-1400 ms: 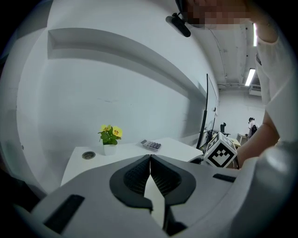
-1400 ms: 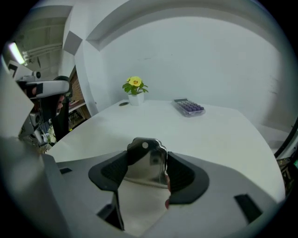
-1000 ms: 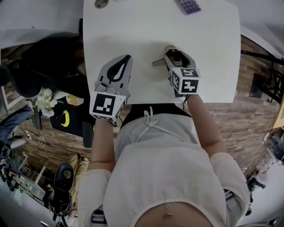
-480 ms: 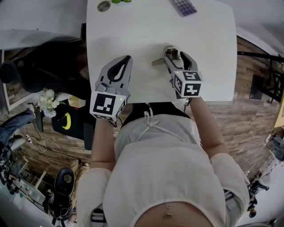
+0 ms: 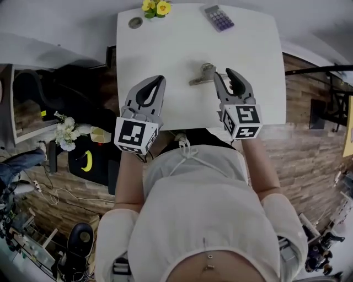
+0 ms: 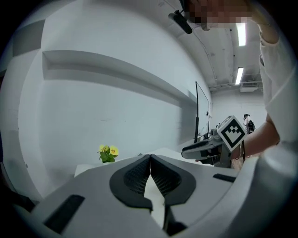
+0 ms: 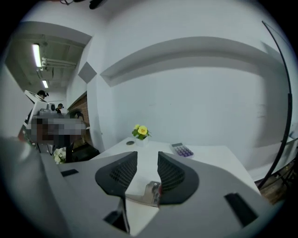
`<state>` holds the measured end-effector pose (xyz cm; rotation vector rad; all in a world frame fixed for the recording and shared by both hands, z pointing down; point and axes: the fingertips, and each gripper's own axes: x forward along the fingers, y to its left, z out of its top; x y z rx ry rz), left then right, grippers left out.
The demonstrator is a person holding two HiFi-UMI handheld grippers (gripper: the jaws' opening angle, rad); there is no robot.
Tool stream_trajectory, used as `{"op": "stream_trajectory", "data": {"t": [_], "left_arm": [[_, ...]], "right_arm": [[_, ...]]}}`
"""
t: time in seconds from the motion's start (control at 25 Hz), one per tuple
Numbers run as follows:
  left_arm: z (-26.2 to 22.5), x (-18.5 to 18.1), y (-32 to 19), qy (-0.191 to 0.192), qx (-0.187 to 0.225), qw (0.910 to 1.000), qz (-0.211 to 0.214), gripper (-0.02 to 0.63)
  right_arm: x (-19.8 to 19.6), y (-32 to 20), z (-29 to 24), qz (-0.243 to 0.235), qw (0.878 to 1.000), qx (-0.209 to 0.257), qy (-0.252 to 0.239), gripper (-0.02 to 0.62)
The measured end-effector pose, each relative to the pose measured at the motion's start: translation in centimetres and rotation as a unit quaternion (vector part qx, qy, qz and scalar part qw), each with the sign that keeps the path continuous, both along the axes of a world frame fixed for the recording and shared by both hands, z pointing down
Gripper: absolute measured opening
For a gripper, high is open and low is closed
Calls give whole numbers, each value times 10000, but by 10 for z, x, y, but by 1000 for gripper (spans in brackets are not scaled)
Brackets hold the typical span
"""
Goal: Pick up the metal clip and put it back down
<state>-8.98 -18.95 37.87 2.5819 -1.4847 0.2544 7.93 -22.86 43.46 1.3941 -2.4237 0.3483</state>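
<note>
A person in a white top (image 5: pixel 209 220) holds two tools above the near edge of a white counter (image 5: pixel 165 44). The left hand-held gripper (image 5: pixel 159 80) is clenched on nothing, its jaws meeting at the tips. The right hand-held gripper (image 5: pixel 222 73) is released: its jaws have just been closing but stand apart and pinch nothing. The metal clip (image 5: pixel 203 74) lies on the counter just left of its tips, and shows through the jaw gap in the right gripper view. Farther back sit a calculator (image 5: pixel 218 17) and, at the far edge, yellow flowers (image 5: pixel 155 7) beside a small round disc (image 5: pixel 135 22).
</note>
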Motion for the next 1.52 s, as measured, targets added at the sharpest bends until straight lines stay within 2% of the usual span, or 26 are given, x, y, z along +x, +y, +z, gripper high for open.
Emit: {"op": "stream_trajectory", "data": {"t": [0.24,0.4,0.6,0.76,0.96,1.52], "left_arm": [[-30,-4,21,-32,301,9995,12,18],[-46,-5,36,-86,463,9989,49,18],[-62,-9,46,-92,655,9978,-102,18],[-74,-15,52,-26,758,9970,-162,18],[-80,-15,55,-61,819,9964,-200,18],[-84,-9,50,-138,843,9961,-210,18]], "right_arm": [[6,25,-55,85,9976,683,-119,78],[14,44,-82,198,9941,1063,-88,6],[9,63,-106,-101,9892,1448,-200,6],[2,74,-118,-304,9841,1750,-67,5],[3,76,-124,-280,9820,1860,-159,5],[9,67,-120,-286,9827,1781,-432,3]]}}
